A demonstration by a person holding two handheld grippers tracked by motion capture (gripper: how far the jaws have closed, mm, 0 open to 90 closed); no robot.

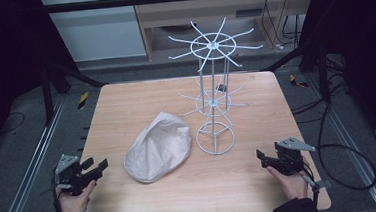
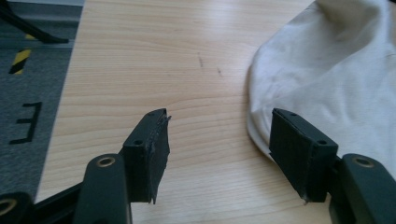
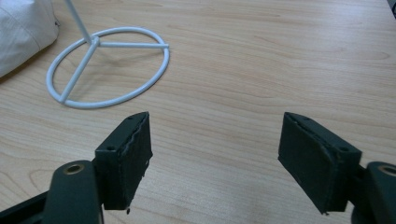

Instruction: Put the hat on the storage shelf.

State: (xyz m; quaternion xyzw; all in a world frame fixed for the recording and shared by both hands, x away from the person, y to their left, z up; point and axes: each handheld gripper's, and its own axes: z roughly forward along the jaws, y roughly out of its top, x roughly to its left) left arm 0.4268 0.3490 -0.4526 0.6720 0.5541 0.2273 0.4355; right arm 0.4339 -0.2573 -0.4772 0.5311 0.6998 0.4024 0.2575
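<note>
A cream flat cap (image 1: 158,147) lies on the wooden table (image 1: 126,105), left of centre. A white wire display stand (image 1: 213,91) with two tiers of spoked hooks rises on a ring base (image 1: 215,138) just right of the cap. My left gripper (image 1: 96,168) rests at the table's front left corner, open, pointing toward the cap. In the left gripper view the cap (image 2: 336,70) lies just beyond the right jaw, nothing between the jaws. My right gripper (image 1: 261,157) sits at the front right, open and empty. The right gripper view has the ring base (image 3: 108,67) ahead to the left.
Metal rails (image 1: 34,157) run along the floor on both sides of the table. Black cables (image 1: 340,160) loop on the floor to the right. Black-and-yellow tape marks (image 1: 83,100) lie beside the far corners. Bare wood stretches between the grippers at the front.
</note>
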